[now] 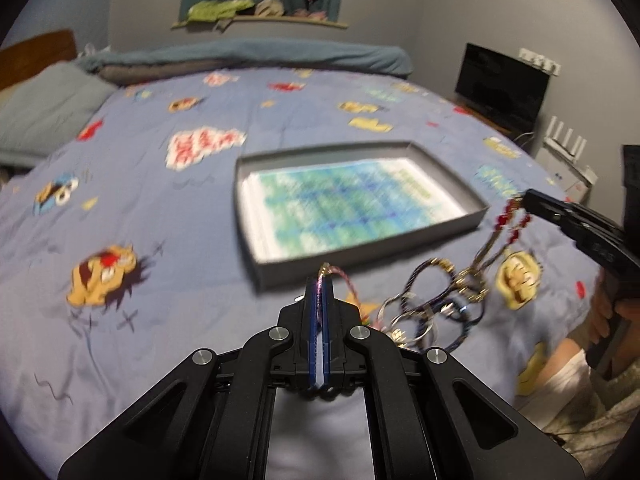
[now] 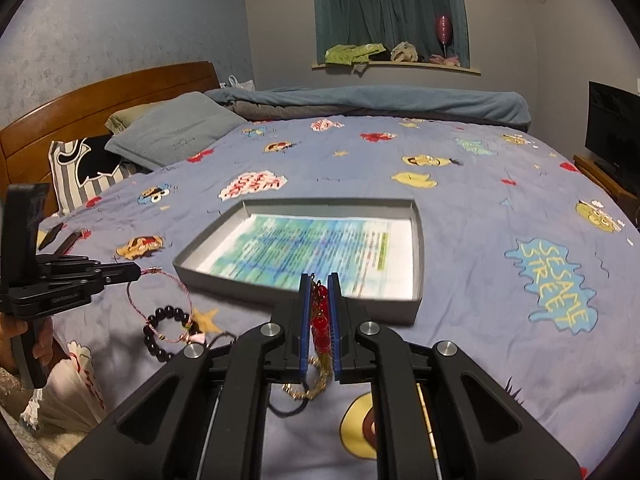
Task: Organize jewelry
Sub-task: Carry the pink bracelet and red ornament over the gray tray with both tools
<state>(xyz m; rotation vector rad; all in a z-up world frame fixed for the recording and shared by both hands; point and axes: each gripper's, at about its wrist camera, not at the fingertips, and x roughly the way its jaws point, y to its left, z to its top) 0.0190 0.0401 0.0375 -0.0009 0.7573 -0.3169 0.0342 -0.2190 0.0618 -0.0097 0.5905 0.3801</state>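
Your left tool is clamped tight on a thin pink string bracelet, which hangs just under its tip. Your right tool is squeezing a red bead chain, and a bunch of rings and cords dangles below it. The grey box sits straight ahead of both tools, near its front edge. A black bead bracelet lies on the bed cover between the tools. The cover past the box is wide and flat.

Grey-walled bedroom, wooden headboard, curtained window.
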